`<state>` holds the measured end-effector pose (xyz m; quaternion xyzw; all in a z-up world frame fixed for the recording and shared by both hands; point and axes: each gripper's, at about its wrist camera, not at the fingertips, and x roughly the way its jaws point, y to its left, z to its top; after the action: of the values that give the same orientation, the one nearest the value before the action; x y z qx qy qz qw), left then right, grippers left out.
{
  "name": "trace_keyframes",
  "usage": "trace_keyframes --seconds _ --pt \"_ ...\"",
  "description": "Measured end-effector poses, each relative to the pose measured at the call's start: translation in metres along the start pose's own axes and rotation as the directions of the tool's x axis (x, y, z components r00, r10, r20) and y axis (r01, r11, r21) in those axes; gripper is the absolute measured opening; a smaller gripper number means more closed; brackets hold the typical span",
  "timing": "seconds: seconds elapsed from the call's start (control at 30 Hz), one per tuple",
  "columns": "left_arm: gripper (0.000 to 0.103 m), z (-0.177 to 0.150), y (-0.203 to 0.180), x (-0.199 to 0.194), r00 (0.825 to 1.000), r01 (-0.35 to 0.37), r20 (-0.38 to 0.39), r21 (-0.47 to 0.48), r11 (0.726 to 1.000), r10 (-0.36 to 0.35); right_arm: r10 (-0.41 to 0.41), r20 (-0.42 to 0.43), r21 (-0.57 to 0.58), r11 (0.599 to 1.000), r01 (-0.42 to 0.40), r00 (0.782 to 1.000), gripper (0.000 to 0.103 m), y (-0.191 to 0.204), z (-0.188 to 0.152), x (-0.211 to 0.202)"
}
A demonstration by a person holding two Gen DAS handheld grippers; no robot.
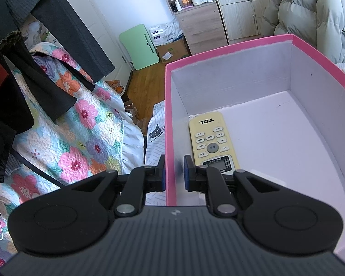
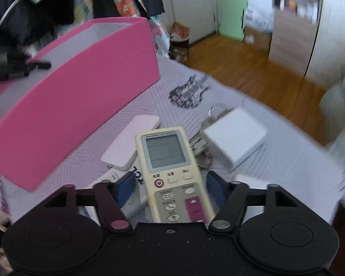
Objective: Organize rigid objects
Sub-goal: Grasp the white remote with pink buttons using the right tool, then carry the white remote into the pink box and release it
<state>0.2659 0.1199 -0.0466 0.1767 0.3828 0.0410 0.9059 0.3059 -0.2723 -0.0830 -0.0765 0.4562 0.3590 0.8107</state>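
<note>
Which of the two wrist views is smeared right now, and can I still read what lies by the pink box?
Left wrist view: sharp, the TCL remote inside the pink box reads clearly, with fisheye bending at the edges. Right wrist view: motion-blurred, worst at the shelves and floor, yet the cream remote between the open right gripper pads, the white slab and white box stay recognisable.

"TCL" stood upside down on the yellowed remote point(image 1: 212, 143) in the pink box point(image 1: 230, 53) — and again on a white remote point(image 2: 117, 184) under the cream remote point(image 2: 170, 168), whose other print was unreadable.
</note>
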Motion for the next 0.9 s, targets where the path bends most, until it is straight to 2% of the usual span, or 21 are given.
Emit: trace_keyframes --seconds 0.03,0.07,0.13,0.2,0.27,0.33,0.5,0.63,0.73,0.9 --pt "0.012 0.000 0.000 0.000 1.000 0.000 0.001 0.001 1.000 0.000 0.020 0.011 0.037 0.999 -0.021 1.000 0.077 -0.004 -0.002 0.001" --pt "0.012 0.000 0.000 0.000 1.000 0.001 0.001 0.000 1.000 -0.001 0.012 0.026 0.039 0.999 -0.013 1.000 0.074 -0.003 -0.003 0.001" --pt "0.012 0.000 0.000 0.001 1.000 -0.003 -0.001 0.004 1.000 0.003 -0.009 0.052 0.029 1.000 0.007 0.999 0.065 0.003 -0.004 -0.002" --pt "0.012 0.000 0.000 0.001 1.000 0.000 -0.005 0.003 1.000 0.000 -0.056 0.064 -0.004 0.998 0.056 0.996 0.062 0.017 -0.006 -0.005" --pt "0.012 0.000 0.001 0.002 1.000 0.002 -0.005 -0.003 1.000 -0.002 -0.125 0.081 -0.044 0.991 0.129 0.989 0.062 0.033 -0.009 -0.008" --pt "0.012 0.001 0.000 0.002 1.000 -0.004 -0.006 -0.004 1.000 0.004 -0.161 0.104 -0.055 0.984 0.167 0.982 0.061 0.046 -0.013 -0.015" --pt "0.012 0.000 0.000 0.001 1.000 0.000 -0.006 -0.007 1.000 0.000 -0.224 0.182 -0.069 0.968 0.240 0.957 0.061 0.075 -0.022 -0.035" --pt "0.012 -0.001 0.001 0.001 1.000 0.000 -0.005 -0.008 1.000 0.000 -0.240 0.226 -0.077 0.962 0.263 0.944 0.060 0.088 -0.020 -0.052" --pt "0.012 -0.001 0.001 0.000 1.000 0.004 -0.003 -0.015 1.000 -0.004 -0.253 0.283 -0.080 0.955 0.286 0.925 0.060 0.097 -0.013 -0.064" --pt "0.012 -0.001 0.004 -0.001 1.000 0.006 0.001 -0.025 1.000 -0.005 -0.253 0.400 -0.069 0.950 0.304 0.881 0.059 0.114 -0.002 -0.085"
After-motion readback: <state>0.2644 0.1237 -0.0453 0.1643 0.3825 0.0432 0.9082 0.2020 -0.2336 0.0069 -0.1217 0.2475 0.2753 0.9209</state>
